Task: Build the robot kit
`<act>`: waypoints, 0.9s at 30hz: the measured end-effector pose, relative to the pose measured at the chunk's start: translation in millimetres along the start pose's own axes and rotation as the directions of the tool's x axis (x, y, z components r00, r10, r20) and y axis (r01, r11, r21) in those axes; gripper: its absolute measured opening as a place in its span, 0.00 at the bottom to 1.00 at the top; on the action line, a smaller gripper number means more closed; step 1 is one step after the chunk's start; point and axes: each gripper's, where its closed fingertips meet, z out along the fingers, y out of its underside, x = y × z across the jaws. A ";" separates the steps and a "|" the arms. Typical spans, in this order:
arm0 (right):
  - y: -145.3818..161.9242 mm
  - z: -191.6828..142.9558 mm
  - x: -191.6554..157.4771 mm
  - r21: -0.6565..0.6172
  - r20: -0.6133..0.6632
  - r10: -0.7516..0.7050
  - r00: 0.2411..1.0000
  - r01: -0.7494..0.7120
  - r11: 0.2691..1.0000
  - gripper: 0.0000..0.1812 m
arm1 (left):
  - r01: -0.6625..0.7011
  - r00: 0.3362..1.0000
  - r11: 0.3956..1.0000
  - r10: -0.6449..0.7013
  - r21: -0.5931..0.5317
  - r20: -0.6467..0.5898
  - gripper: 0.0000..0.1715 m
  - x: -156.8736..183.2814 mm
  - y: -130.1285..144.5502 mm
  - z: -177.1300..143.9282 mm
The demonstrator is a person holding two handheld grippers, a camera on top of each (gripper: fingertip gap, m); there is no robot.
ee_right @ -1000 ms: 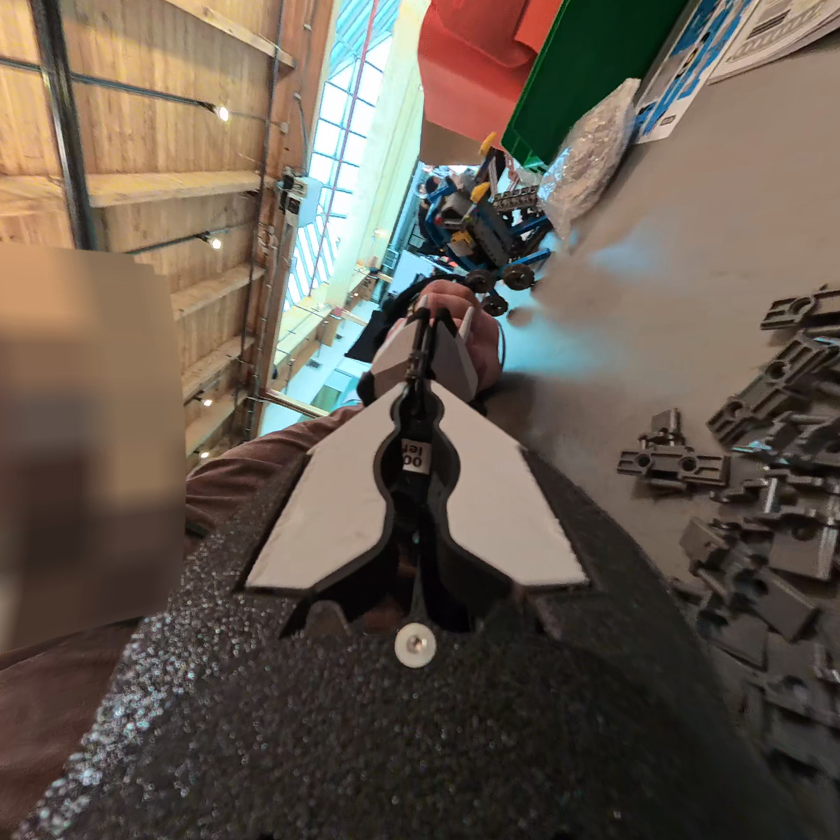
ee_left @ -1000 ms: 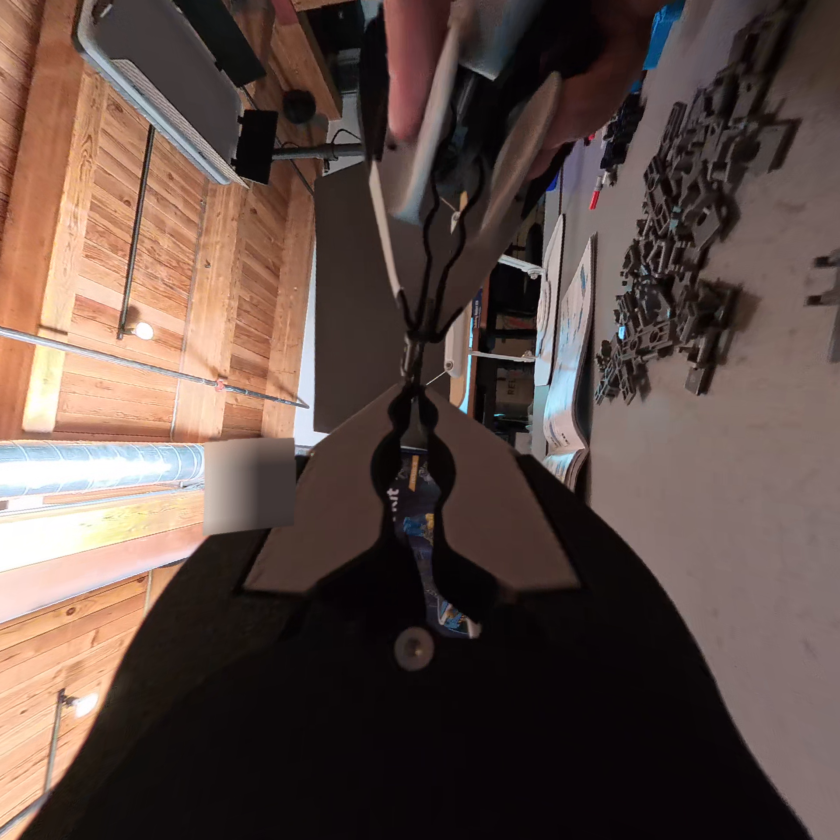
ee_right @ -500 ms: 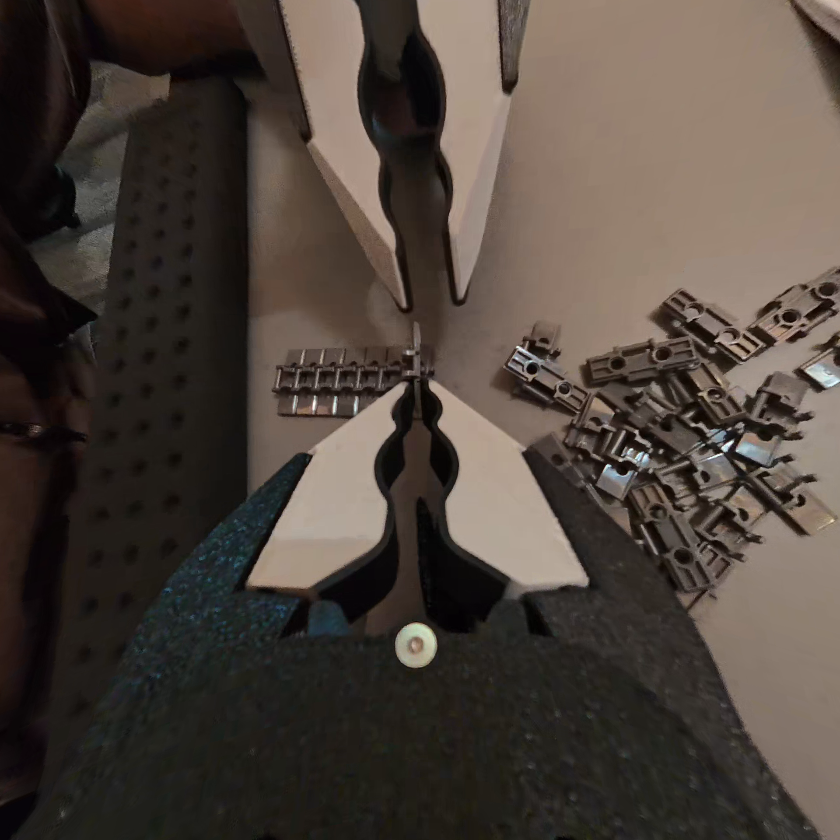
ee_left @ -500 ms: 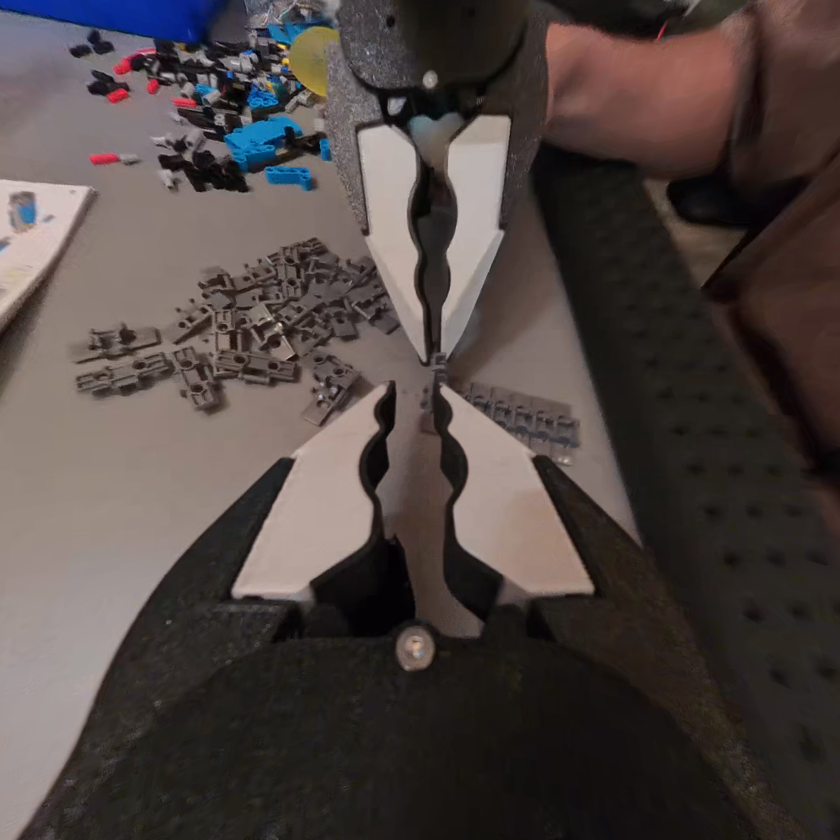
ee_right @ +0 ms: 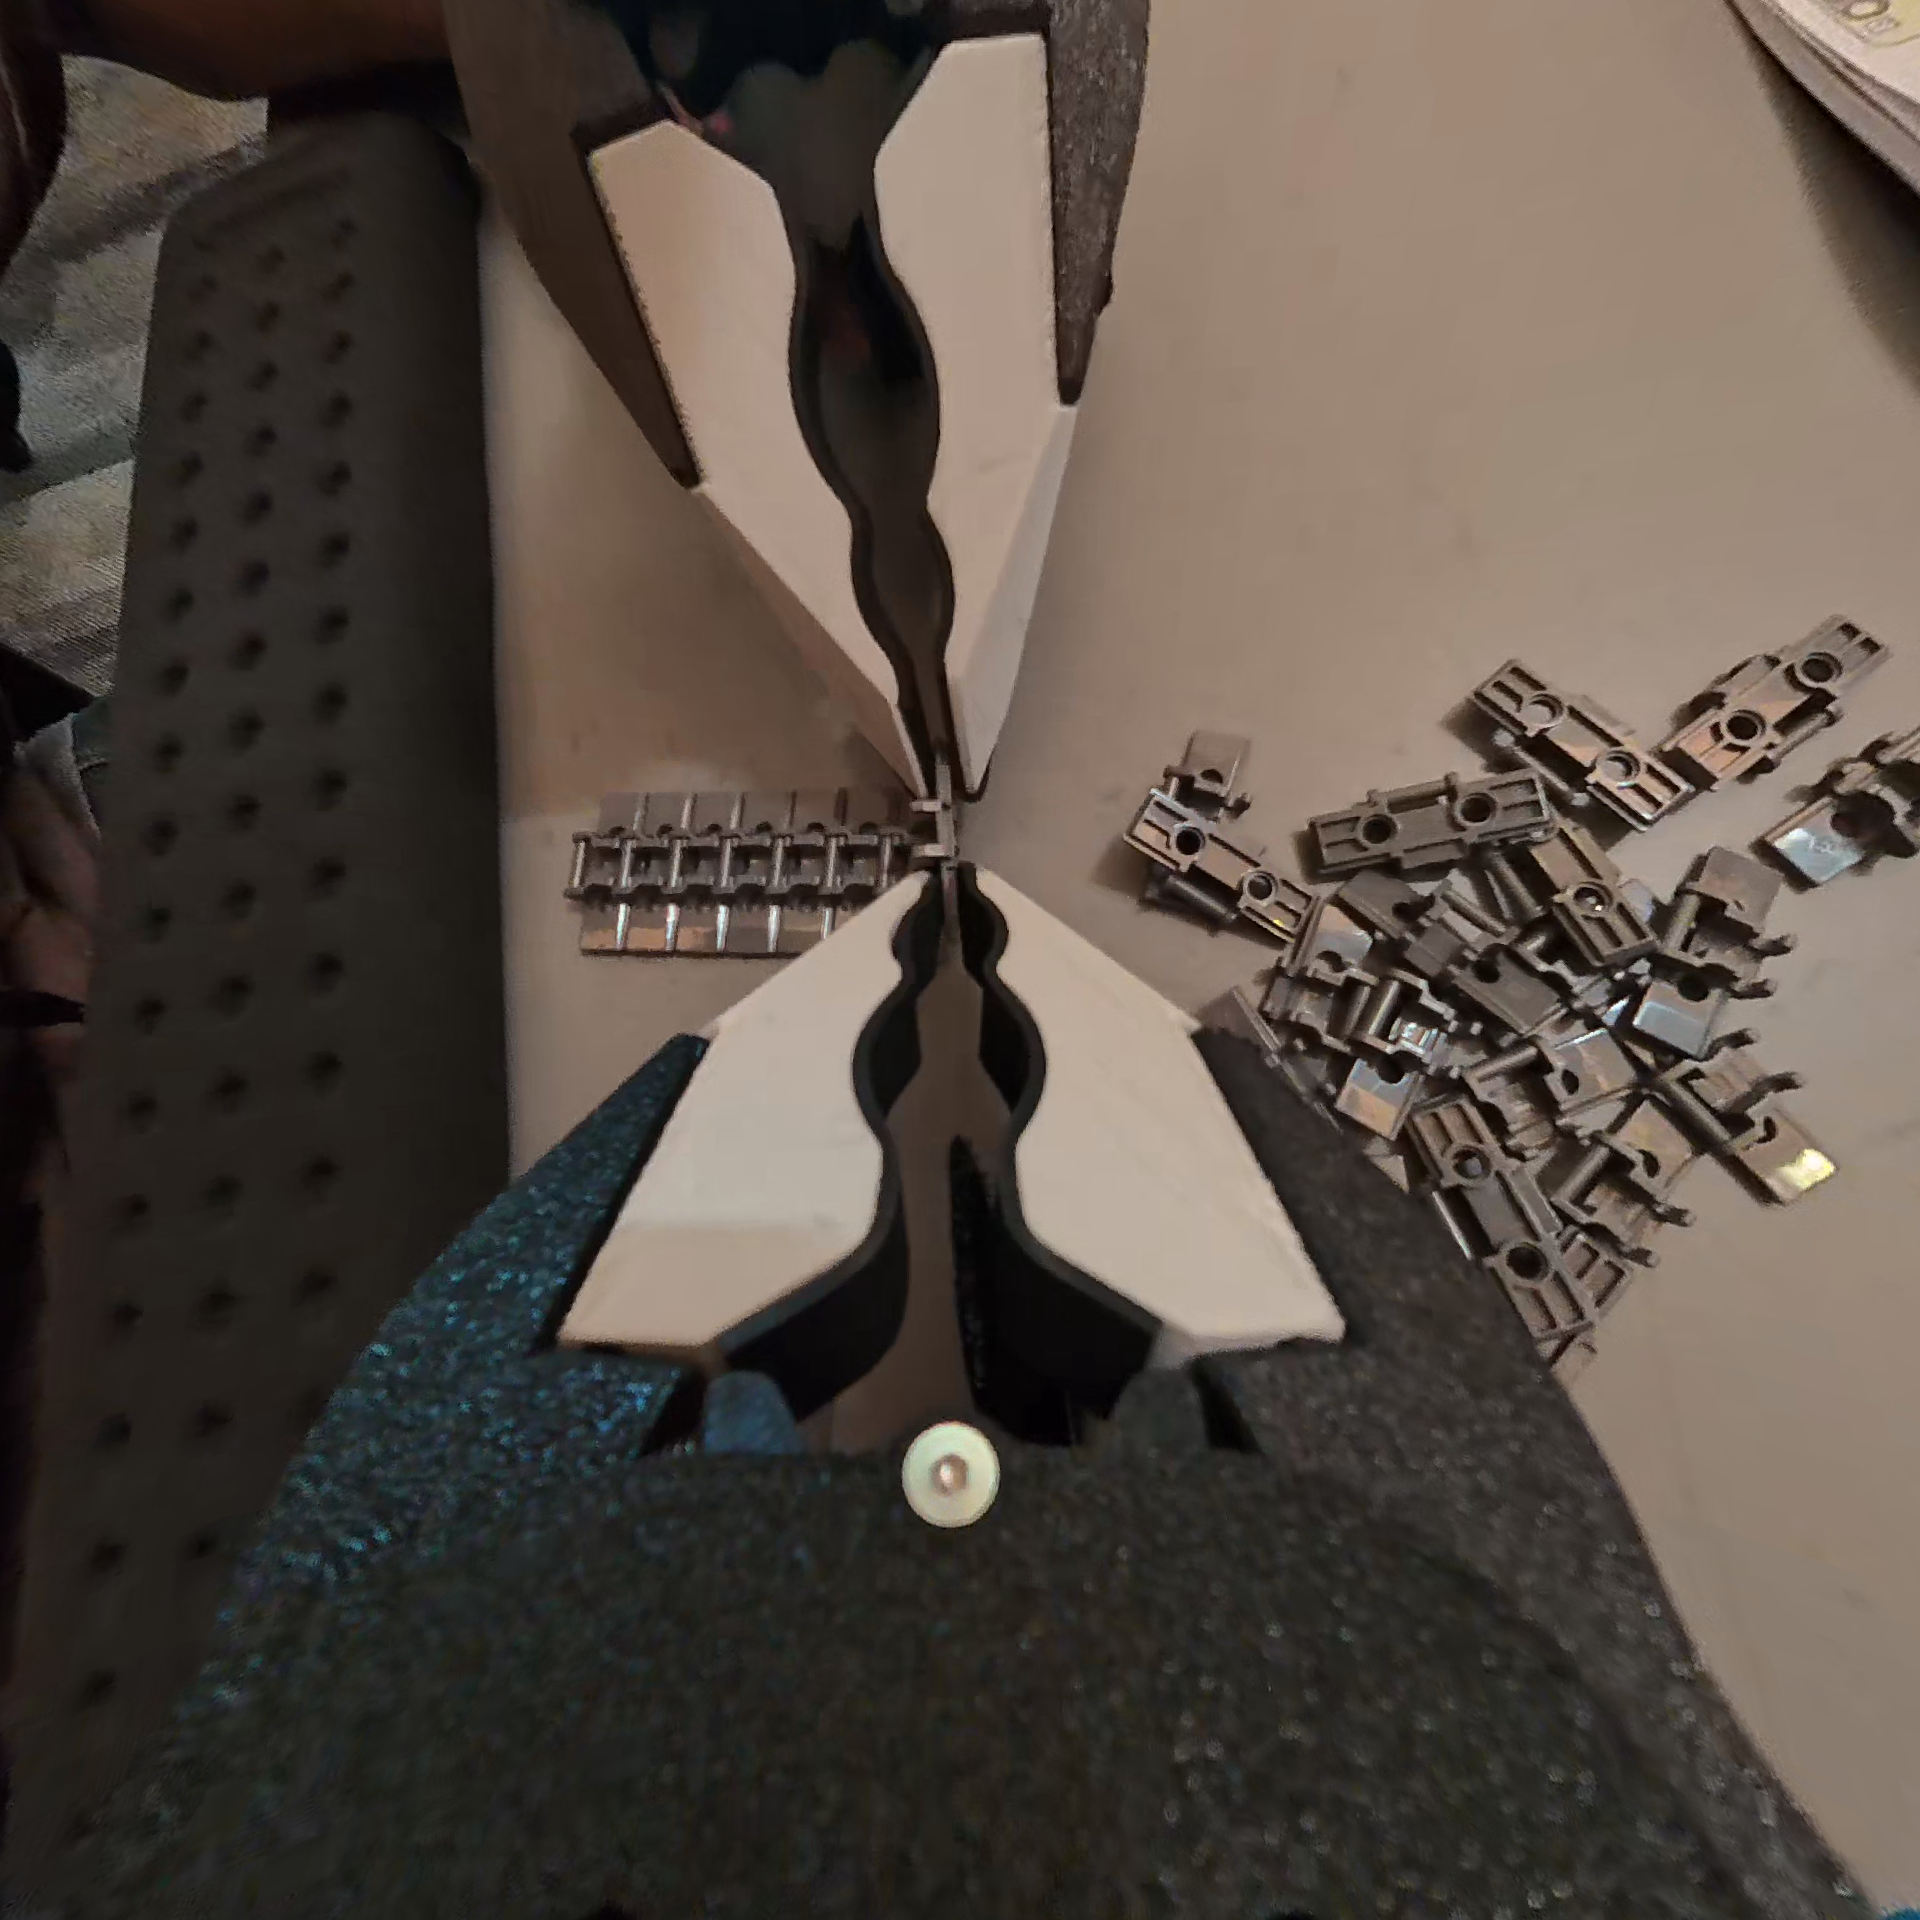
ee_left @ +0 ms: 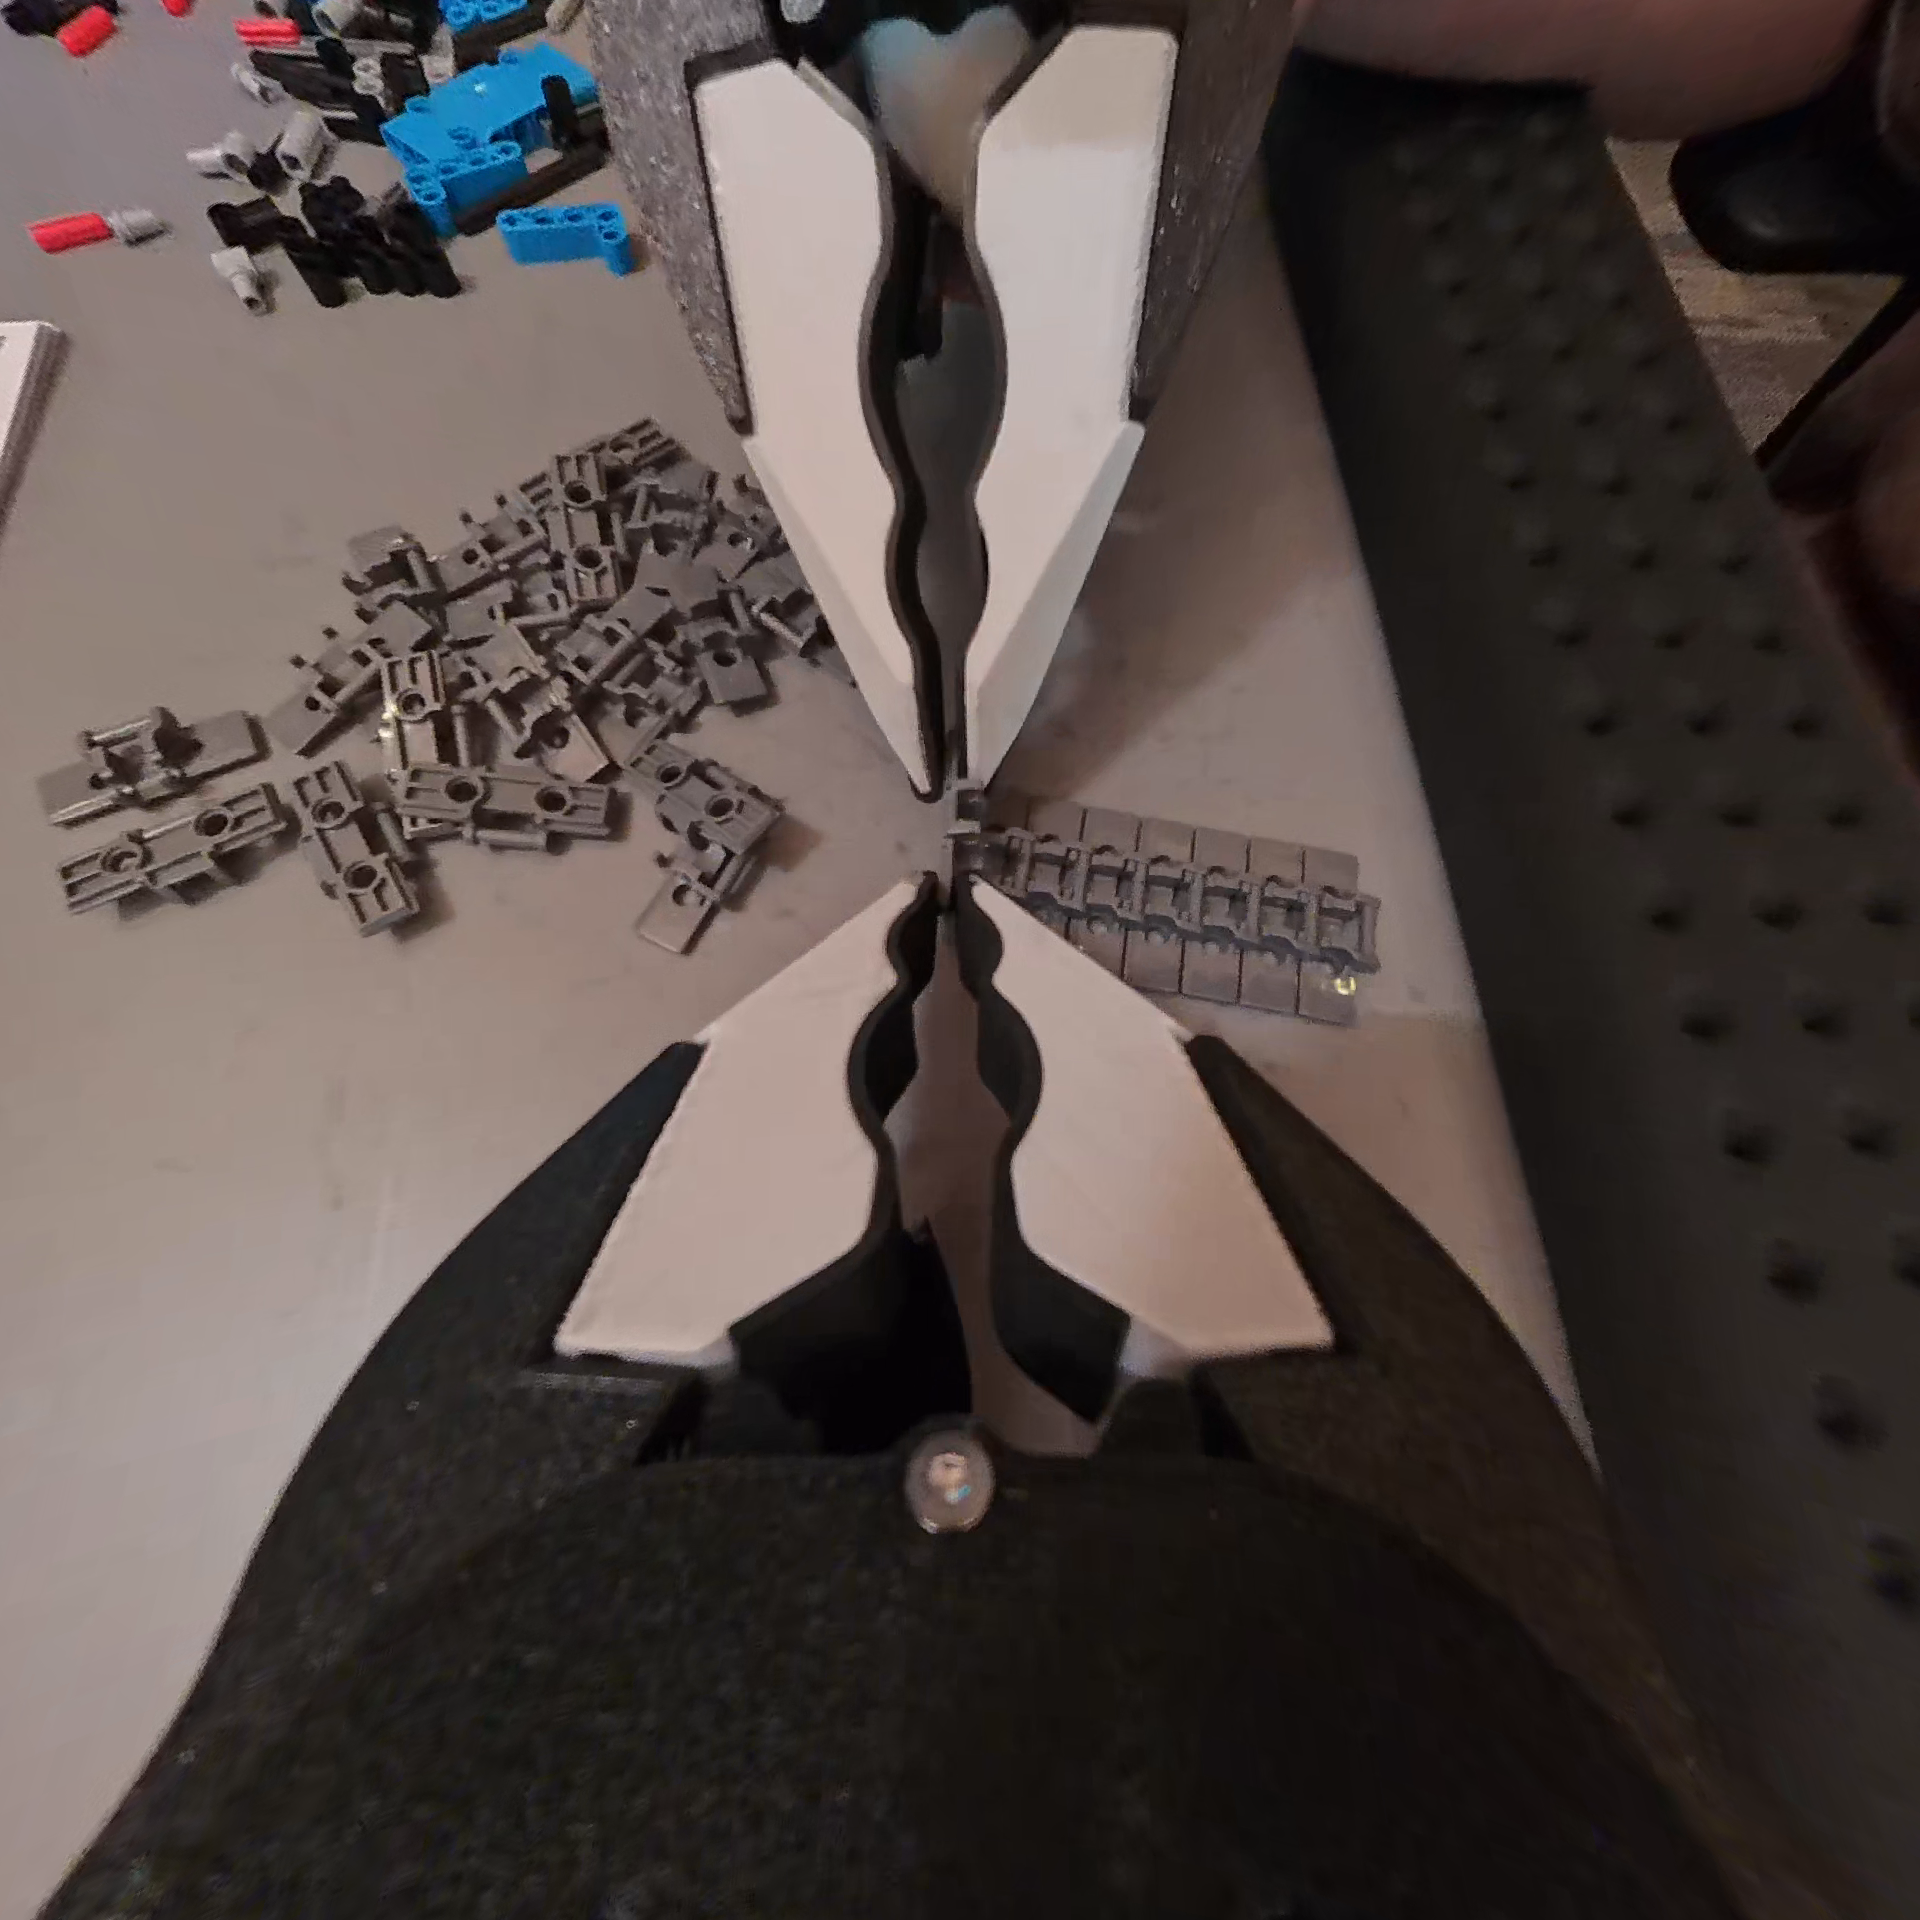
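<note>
I have the left gripper (ee_left: 948,902) and the right gripper (ee_left: 951,769) tip to tip over the bench (ee_left: 312,1143), near its padded front edge (ee_left: 1662,831). Both have their jaws drawn nearly together, each pinching a small upright grey link (ee_left: 966,826) at the end of the assembled grey track strip (ee_left: 1195,899). From the right wrist view the two grips meet at the same end link (ee_right: 940,821); I cannot tell for certain whether they hold one link or two adjoining ones, since the tips hide the joint. The strip lies flat along the front edge, its free end pointing away from the loose grey link pile (ee_left: 540,665). That pile sits just beside the grippers, farther in on the bench. Blue, black and red parts (ee_left: 416,156) lie toward the far edge.
</note>
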 end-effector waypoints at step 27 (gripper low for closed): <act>3.1 -0.4 0.1 -0.015 -0.031 -0.020 0.999 0.020 1.000 0.02 | 0.009 0.999 1.000 -0.010 -0.025 -0.031 0.01 -1.5 3.2 0.4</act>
